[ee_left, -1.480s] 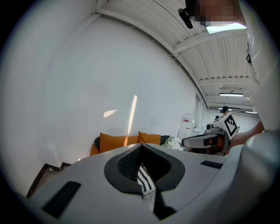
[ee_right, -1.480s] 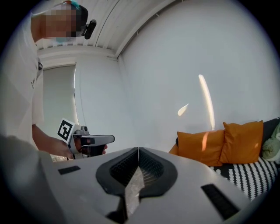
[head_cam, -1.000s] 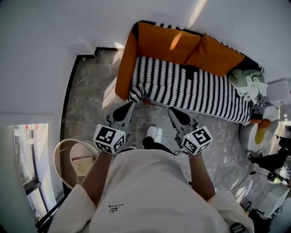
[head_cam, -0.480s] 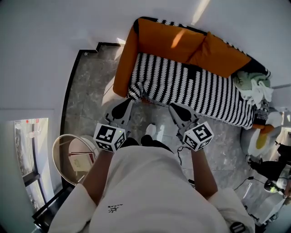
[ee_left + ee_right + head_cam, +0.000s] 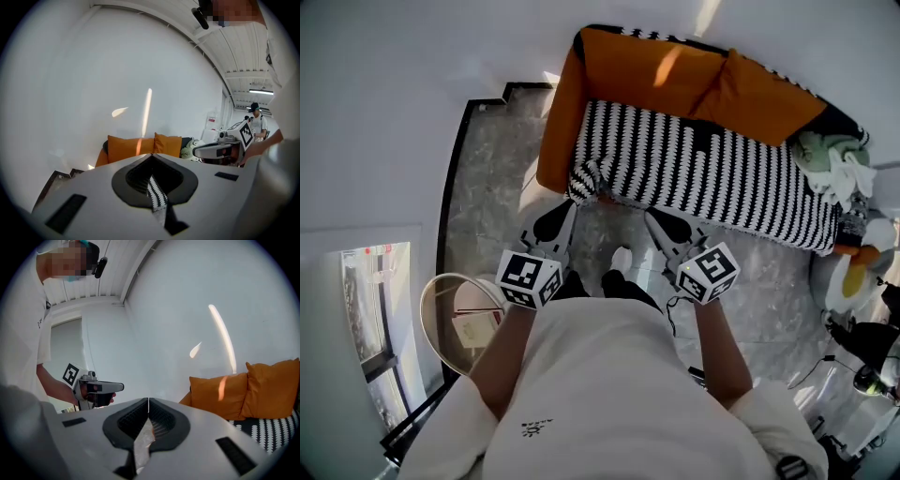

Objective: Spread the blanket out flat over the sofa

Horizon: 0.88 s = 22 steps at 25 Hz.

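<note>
A black-and-white zigzag blanket (image 5: pixel 703 173) covers the seat of the orange sofa (image 5: pixel 647 70), and its front edge hangs over the sofa front. The blanket's front left corner (image 5: pixel 586 180) is bunched up. My left gripper (image 5: pixel 567 209) sits just before that corner, shut on a strip of the blanket (image 5: pixel 157 197); its jaws (image 5: pixel 152 156) are pressed together. My right gripper (image 5: pixel 650 217) is at the front edge further right, shut (image 5: pixel 148 400) on a pale fold of the blanket's edge (image 5: pixel 143 441).
A heap of green and white cloth (image 5: pixel 832 167) fills the sofa's right end. A yellow and white toy (image 5: pixel 848 277) and cables lie on the floor at the right. A round side table (image 5: pixel 441 323) stands at my left. My feet (image 5: pixel 622 261) are close to the sofa front.
Both grippers have sunk a little in front of the sofa, still shut on the blanket's edge. The front left corner is more bunched.
</note>
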Available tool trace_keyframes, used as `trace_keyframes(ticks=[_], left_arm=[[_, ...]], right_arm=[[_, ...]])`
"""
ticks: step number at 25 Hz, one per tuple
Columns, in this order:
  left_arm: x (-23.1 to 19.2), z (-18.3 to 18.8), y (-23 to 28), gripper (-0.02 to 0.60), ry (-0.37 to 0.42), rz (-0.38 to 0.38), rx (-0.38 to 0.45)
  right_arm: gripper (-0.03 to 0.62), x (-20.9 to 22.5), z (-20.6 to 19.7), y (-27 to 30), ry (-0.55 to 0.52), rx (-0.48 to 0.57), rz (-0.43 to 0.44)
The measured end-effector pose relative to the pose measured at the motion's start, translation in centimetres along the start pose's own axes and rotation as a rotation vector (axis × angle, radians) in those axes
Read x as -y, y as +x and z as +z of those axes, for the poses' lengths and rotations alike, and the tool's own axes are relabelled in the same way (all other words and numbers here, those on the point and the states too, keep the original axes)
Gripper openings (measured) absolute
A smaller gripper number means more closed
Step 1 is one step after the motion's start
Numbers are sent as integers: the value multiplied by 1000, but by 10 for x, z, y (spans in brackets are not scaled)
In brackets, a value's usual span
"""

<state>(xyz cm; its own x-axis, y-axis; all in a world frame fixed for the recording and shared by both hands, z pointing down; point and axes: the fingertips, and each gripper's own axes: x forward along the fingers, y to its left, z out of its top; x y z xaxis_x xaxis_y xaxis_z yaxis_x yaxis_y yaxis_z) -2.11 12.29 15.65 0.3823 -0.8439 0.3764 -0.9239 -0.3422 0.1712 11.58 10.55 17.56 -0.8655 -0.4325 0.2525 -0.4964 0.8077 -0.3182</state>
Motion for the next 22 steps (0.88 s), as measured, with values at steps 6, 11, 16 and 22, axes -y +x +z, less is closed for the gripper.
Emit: trace_keyframes(ticks=[6,11,16,22], left_arm=[[-1,-2,7,18,23,-39,-26],[-7,-13,13,18,40,-94,-52],[-25,-27,18,18,37,-162,-80],[-46,-52,31,18,57,-213,-124]], right_arm=[[26,-2,-9,1,11,-5,-30],[26,-4,-28,8,47,-17,-78],[26,5,-47,23,87,-29,-178],[26,7,-68,57,89,-63,-244]])
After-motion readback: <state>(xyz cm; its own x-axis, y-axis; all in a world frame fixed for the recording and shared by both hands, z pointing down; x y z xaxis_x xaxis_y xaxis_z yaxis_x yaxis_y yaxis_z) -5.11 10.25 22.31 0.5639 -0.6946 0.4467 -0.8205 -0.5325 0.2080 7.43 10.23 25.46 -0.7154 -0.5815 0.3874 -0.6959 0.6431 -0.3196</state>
